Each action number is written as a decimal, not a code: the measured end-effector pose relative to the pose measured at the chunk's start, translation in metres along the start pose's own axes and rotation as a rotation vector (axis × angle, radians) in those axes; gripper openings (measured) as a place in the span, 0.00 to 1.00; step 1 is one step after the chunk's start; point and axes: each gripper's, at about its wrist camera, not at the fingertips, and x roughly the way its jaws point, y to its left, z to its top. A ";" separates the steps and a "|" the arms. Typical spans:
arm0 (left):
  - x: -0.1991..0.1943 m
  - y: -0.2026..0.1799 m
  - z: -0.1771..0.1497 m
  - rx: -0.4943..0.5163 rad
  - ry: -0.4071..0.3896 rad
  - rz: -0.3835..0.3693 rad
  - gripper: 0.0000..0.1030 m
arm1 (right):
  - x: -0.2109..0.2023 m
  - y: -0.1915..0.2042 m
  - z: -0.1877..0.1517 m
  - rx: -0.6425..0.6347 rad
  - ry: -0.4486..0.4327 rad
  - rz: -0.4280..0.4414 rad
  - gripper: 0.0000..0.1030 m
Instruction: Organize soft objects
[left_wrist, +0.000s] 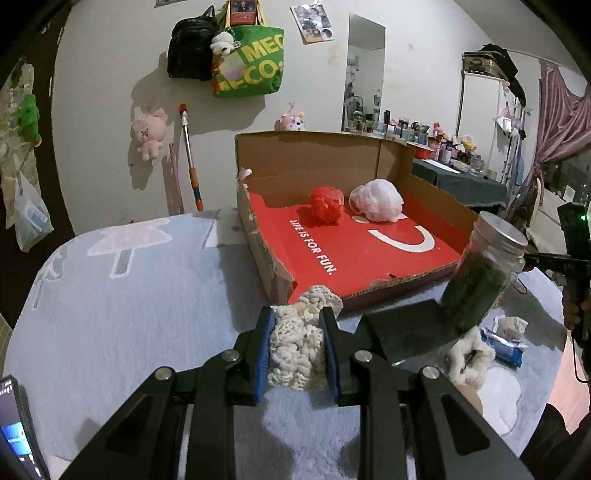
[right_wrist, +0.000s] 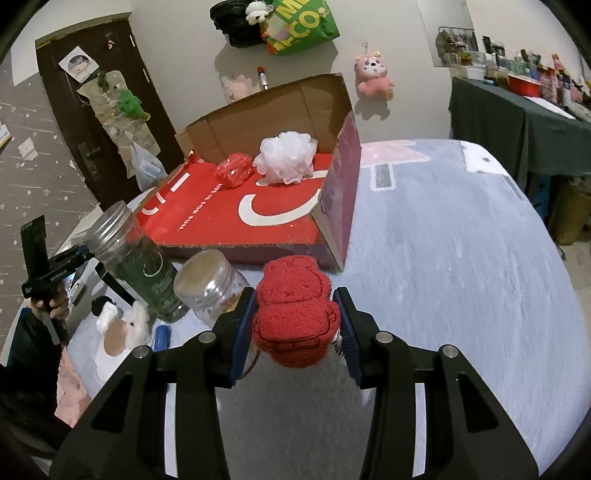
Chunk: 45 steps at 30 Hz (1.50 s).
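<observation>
Left gripper (left_wrist: 295, 345) pinching cream crocheted piece (left_wrist: 297, 350); right gripper (right_wrist: 295, 325) clamped on red plush toy (right_wrist: 295, 314). Both just short of open cardboard box (left_wrist: 273, 158). Inside, on red floor: red pouf (left_wrist: 327, 204), white pouf (left_wrist: 376, 200), touching.

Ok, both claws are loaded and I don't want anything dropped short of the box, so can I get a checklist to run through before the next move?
1. Left claw shut on the cream crocheted knit piece: ok.
2. Right claw shut on the red fuzzy plush toy: ok.
3. Open cardboard box with red floor has bare floor in front: ok.
4. Red mesh pouf and white mesh pouf sit at the back, clear of the drop spot: ok.
5. Tall clear jar of dark green contents stands beside the right claw's path: not ok.
6. Plush toy's underside free of snags: cannot tell.
</observation>
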 end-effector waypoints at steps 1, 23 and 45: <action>0.001 -0.001 0.002 0.002 0.000 -0.002 0.25 | 0.000 0.001 0.002 -0.004 0.000 0.001 0.39; 0.026 -0.008 0.049 -0.021 0.002 -0.082 0.25 | 0.018 0.012 0.044 -0.026 -0.009 0.071 0.39; 0.144 -0.044 0.121 0.109 0.240 0.114 0.25 | 0.119 0.046 0.135 -0.167 0.119 -0.185 0.39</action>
